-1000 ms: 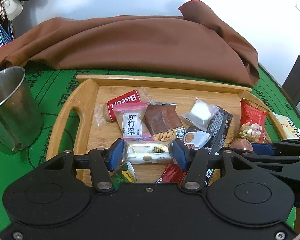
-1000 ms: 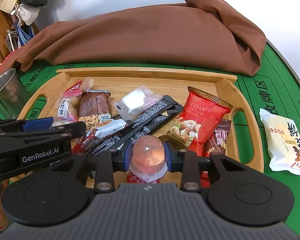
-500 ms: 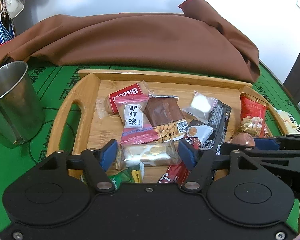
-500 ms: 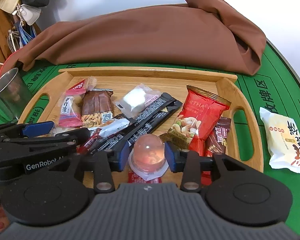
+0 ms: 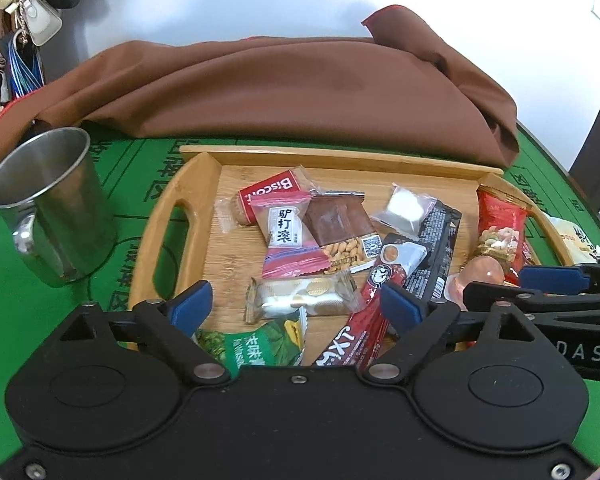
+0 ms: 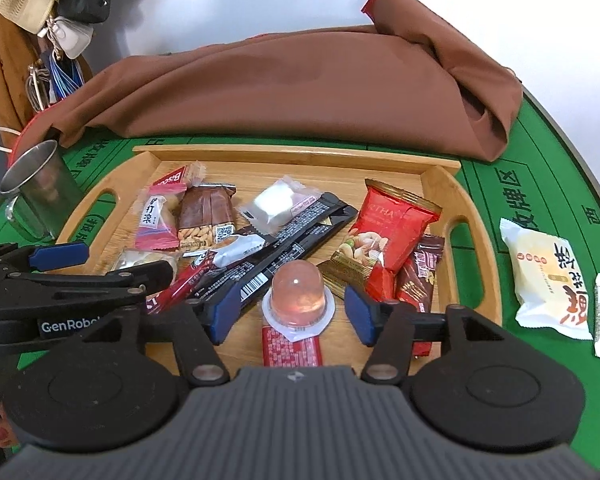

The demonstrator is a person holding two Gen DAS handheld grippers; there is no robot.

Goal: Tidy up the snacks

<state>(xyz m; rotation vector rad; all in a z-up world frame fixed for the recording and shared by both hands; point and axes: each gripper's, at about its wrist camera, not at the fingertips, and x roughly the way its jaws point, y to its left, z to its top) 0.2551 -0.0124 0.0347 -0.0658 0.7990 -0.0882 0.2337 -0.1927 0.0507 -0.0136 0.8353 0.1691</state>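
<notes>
**Both snacks dropped in the tray, fingers spread wide**

The wafer packet (image 5: 302, 298) lies flat on the wooden tray (image 5: 198, 184), near its front edge, between the spread fingers of the left gripper (image 5: 296, 306). Clear crinkly wrapper, pale cream-filled biscuit inside. It's probably light and a bit crushable, and the film looks slick, so the best hold would be across the short sides of the biscuit itself, not the loose sealed ends.

The jelly cup (image 6: 298, 294) sits upright on its lid flange in the same tray, on top of a red sachet (image 6: 292, 346). It's a pinkish see-through dome, looks firm but smooth and rounded, so it could squirt out of a squeeze; low on the dome near the flange seems the safest spot. The right gripper (image 6: 292, 310) has it between its fingers, but the pads are clear of it on both sides. Both sets of fingers have just been opening, and neither one is gripping anything.

Around them the tray is a jumble: a red nut bag (image 6: 388, 232), black stick sachets (image 6: 300, 232), a Biscoff pack (image 5: 268, 194). Out on the green bench (image 6: 540, 184) a yellow-white cake packet (image 6: 548, 280) is waiting, well apart from the tray, so the job looks unfinished. A steel mug (image 5: 52, 208) stands left of the tray.
</notes>
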